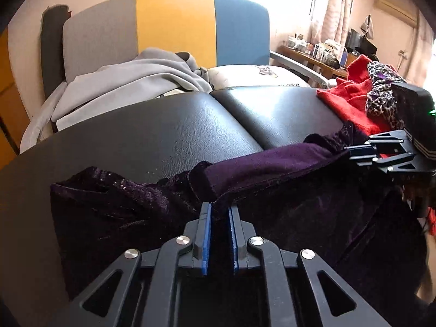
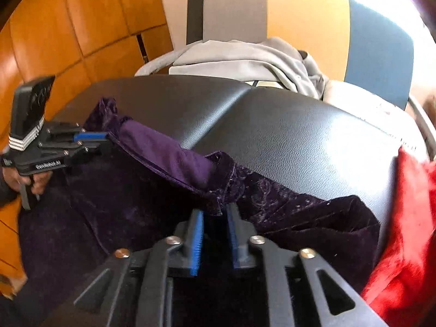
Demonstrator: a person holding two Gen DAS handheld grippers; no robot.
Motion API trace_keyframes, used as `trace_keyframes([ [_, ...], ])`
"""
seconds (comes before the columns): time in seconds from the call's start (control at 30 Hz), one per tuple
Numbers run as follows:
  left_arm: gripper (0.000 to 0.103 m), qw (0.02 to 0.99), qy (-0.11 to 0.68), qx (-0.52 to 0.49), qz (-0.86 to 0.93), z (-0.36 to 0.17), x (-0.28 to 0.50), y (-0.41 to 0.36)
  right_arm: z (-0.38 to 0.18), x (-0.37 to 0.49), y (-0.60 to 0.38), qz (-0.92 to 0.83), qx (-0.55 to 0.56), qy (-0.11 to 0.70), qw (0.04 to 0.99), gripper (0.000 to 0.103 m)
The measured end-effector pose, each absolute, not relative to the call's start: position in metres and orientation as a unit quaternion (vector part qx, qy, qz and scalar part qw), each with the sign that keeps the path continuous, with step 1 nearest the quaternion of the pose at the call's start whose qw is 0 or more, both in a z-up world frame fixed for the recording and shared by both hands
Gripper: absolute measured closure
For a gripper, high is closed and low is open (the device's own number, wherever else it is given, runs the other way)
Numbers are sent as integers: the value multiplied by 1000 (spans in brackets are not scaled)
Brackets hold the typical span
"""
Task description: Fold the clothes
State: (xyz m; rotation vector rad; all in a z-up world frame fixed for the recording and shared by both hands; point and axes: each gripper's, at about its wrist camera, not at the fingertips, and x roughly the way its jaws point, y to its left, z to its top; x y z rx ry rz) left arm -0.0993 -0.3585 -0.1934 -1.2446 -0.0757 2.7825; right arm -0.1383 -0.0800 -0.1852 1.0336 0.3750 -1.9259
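Observation:
A dark purple velvet garment [image 1: 272, 169] [image 2: 163, 152] lies across the near part of a black padded surface [image 1: 163, 125] [image 2: 299, 136], its lighter purple lining showing along a turned-over edge. My left gripper [image 1: 219, 209] [image 2: 107, 139] has its blue pads close together with a fold of that edge pinched between them. My right gripper [image 2: 215, 209] [image 1: 348, 154] grips the same edge further along, the velvet bunched between its narrow jaws. The edge runs raised between the two grippers. A hand [image 2: 38, 182] holds the left gripper's handle.
A red garment [image 1: 351, 100] [image 2: 408, 218] and a leopard-print one [image 1: 381, 95] are piled at the right end. A grey garment [image 1: 122, 81] [image 2: 245, 57] lies behind, on a grey, yellow and blue chair [image 1: 174, 21]. Orange wooden panels [image 2: 68, 27] stand to the left.

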Motion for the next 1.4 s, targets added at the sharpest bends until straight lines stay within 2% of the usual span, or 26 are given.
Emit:
trace_keyframes([
  [0.07,74,40,-25,-405,913,-187,-95,-359,-179,-135,-78,-777,421,154,443,78],
  [0.1,70,35,-30,-404,913,-184,-90,-361,-176,-135,-77,-778,422,152,439,78],
  [0.17,51,24,-38,-394,918,-179,-79,-364,-167,-133,-69,-786,419,135,435,78],
  [0.2,48,17,-41,-388,921,-177,-72,-365,-161,-130,-64,-789,415,118,438,78],
  [0.33,46,-1,-50,-389,920,-182,-65,-365,-153,-133,-62,-803,409,79,426,78],
  [0.43,46,-36,-58,-396,916,-197,-67,-366,-164,-146,-64,-832,420,71,356,78],
  [0.53,40,-53,-79,-401,911,-213,-67,-371,-193,-158,-51,-838,446,41,312,78],
  [0.7,34,-54,-86,-404,909,-215,-71,-373,-203,-175,-32,-830,444,-35,335,80],
  [0.93,32,-64,-95,-401,909,-213,-71,-374,-204,-182,-37,-829,442,-31,342,80],
  [1.07,32,-82,-145,-391,905,-204,-48,-383,-198,-178,-33,-826,457,-30,328,77],
  [1.23,30,-109,-172,-372,906,-193,13,-395,-166,-116,-30,-831,431,5,352,73],
  [1.4,27,-146,-188,-381,893,-206,73,-395,-176,-55,-25,-827,425,40,365,72],
])
